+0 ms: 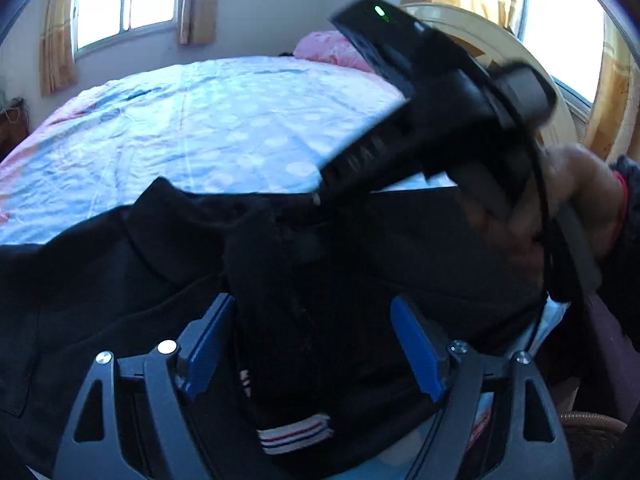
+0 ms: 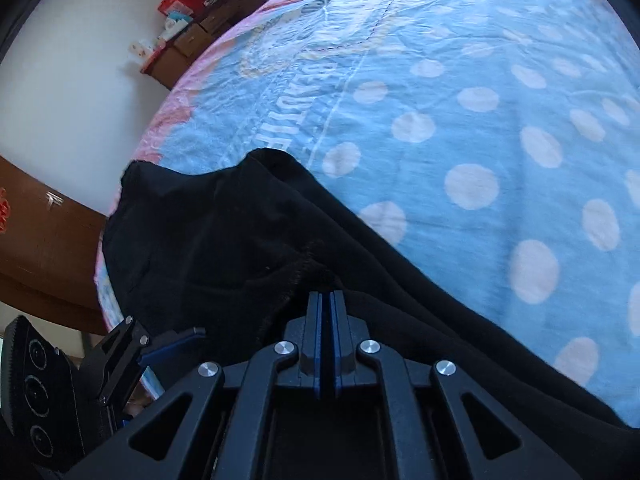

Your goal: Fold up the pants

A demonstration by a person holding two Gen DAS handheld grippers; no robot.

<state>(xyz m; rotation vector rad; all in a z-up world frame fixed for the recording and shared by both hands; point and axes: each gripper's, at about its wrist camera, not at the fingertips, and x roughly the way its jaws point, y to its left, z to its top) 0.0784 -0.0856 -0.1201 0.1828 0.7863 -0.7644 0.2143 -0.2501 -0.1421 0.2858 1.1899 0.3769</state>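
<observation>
Left hand-held gripper (image 1: 314,344) gapes over pants (image 1: 120,272), nothing pinched; right hand-held gripper (image 2: 325,300) shut at pants, grip unclear. Early fold step on bed (image 2: 480,120); next: left pinches fabric

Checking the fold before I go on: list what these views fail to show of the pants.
- Left wrist view: right tool blurs across black pants, hiding the cloth behind it.
- Right wrist view: right tool shut; whether it pinches cloth cannot be told.
- Both views: pants cut off at the lower edges; overall layout unknown.
</observation>
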